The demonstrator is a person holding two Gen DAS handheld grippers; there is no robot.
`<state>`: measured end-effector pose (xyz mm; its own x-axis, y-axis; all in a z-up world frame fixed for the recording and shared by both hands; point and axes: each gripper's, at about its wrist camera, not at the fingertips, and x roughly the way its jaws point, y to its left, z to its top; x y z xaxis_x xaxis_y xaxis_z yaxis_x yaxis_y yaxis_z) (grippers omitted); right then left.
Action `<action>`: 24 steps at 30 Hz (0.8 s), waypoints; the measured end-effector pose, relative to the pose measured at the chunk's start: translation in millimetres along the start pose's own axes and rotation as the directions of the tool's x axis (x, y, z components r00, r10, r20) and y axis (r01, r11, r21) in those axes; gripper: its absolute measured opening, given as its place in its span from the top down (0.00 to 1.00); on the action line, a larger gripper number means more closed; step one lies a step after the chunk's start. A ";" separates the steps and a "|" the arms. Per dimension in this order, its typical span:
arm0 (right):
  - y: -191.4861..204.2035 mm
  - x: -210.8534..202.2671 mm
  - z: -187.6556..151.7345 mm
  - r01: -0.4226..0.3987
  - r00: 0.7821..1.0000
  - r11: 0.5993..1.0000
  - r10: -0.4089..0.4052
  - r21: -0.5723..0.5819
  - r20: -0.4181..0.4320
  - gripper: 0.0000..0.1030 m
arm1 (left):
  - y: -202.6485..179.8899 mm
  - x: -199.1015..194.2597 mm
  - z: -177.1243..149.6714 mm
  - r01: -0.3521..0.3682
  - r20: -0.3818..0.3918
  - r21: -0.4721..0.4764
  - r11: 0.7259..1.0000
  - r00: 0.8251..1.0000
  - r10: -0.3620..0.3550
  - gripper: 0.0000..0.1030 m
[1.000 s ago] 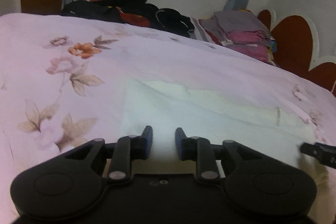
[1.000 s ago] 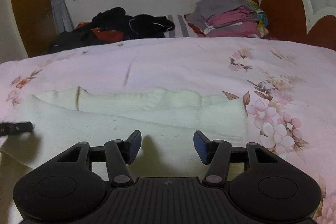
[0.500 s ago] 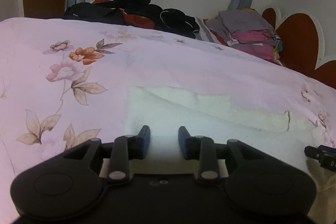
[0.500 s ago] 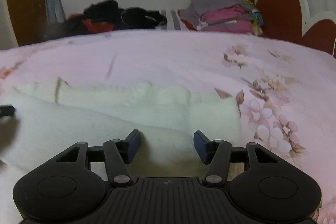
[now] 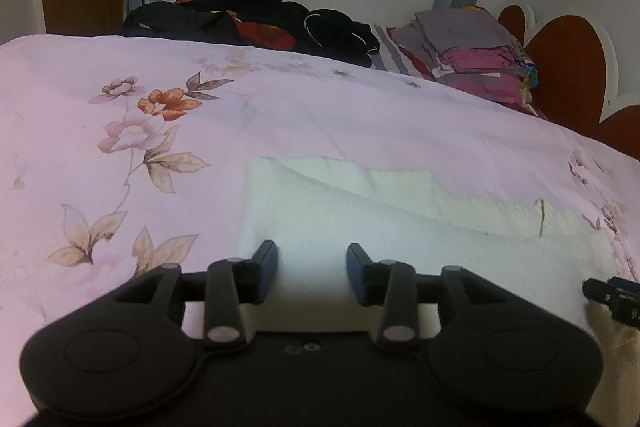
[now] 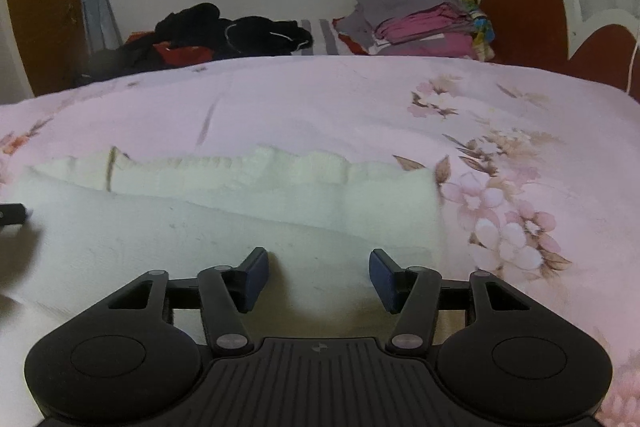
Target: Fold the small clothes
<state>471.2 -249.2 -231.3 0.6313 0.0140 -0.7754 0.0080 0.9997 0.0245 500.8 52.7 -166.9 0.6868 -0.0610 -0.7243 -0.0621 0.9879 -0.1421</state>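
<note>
A white knitted garment (image 5: 360, 219) lies flat on the pink floral bedspread, folded over lengthwise, with a ribbed edge along its far side; it also shows in the right wrist view (image 6: 224, 211). My left gripper (image 5: 312, 267) is open and empty, its jaws over the garment's near left part. My right gripper (image 6: 318, 269) is open and empty over the garment's near right part. The tip of the right gripper shows at the right edge of the left wrist view (image 5: 612, 297). The left gripper's tip shows at the left edge of the right wrist view (image 6: 12, 215).
The pink floral bedspread (image 5: 120, 131) covers the bed. A heap of dark clothes (image 6: 224, 35) and a stack of folded grey and pink clothes (image 6: 420, 23) lie at the far side below the window. A red scalloped headboard (image 6: 532, 11) stands at the right.
Both grippers have pulled back a little and risen, so more of the garment shows ahead. The left jaws have opened wider. The garment lies flatter.
</note>
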 end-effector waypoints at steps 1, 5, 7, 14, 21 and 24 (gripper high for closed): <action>-3.1 -1.0 -0.4 0.002 1.000 1.000 -0.002 0.013 -0.002 0.46 | -0.1 -2.6 -0.3 0.000 0.003 0.001 1.000 1.000 0.000 0.62; -4.3 -15.1 0.5 -0.021 1.000 0.999 0.021 0.037 0.010 0.46 | -5.0 -15.0 -3.1 0.019 0.013 0.006 1.000 1.000 -0.019 0.62; 2.0 -19.2 -2.4 -0.033 0.999 0.999 0.033 0.013 0.010 0.46 | -11.0 -21.5 -6.6 0.038 0.015 0.013 0.999 0.999 -0.038 0.61; -2.3 -20.9 -19.7 -0.016 1.000 1.000 0.016 -0.010 -0.013 0.46 | -20.6 -22.3 -31.5 0.038 -0.028 0.047 0.998 0.999 -0.037 0.58; -0.2 -50.7 -29.1 -0.081 0.997 0.997 0.081 -0.005 -0.005 0.46 | -28.4 -37.3 -35.8 0.037 -0.027 0.056 0.998 0.999 -0.035 0.58; 7.7 -61.3 -39.3 -0.119 0.993 0.993 0.119 -0.015 -0.014 0.46 | -36.5 -47.4 -43.2 0.047 -0.026 0.079 0.996 0.999 -0.045 0.57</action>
<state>402.0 -241.5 -208.4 0.6167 0.1333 -0.7758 -0.0792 0.9911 0.1073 439.3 13.3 -156.5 0.6696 -0.1094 -0.7346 0.0279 0.9921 -0.1223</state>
